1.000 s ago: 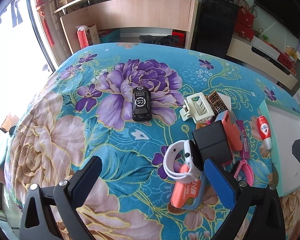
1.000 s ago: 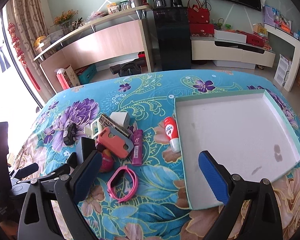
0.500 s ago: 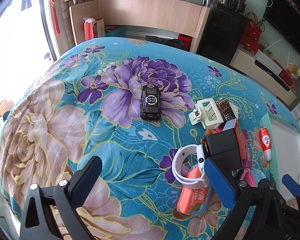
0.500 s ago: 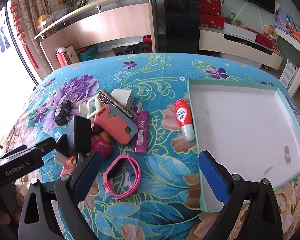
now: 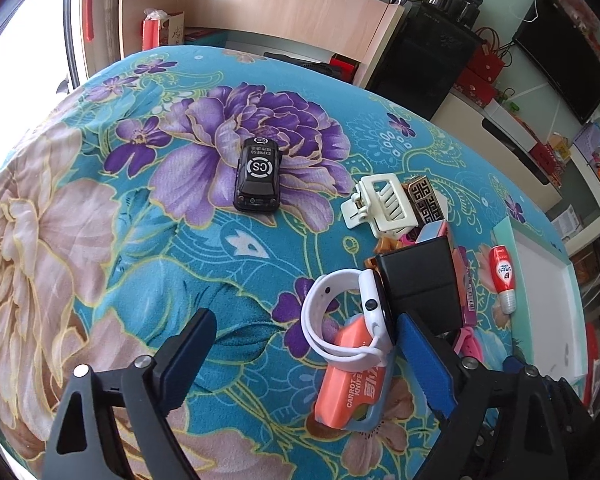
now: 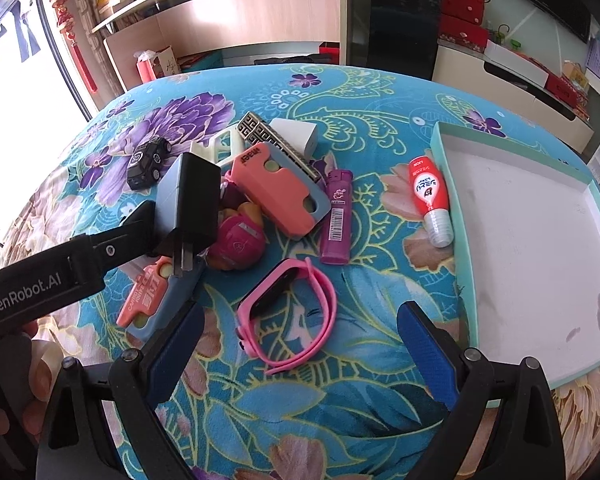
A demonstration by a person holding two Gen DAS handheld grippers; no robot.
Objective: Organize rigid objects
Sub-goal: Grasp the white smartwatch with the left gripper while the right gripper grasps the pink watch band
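Here both claws gape apart, holding nothing: left claw [image 5: 306,354] by the white watch [image 5: 350,316], right claw [image 6: 300,344] over the pink band [image 6: 290,312].

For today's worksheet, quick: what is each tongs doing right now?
Left tongs: open, holding nothing.
Right tongs: open, holding nothing.

Bright daylight from the blown-out window [image 5: 4,40] at left, soft shadows, sharp focus, heavy fisheye bending at edges.
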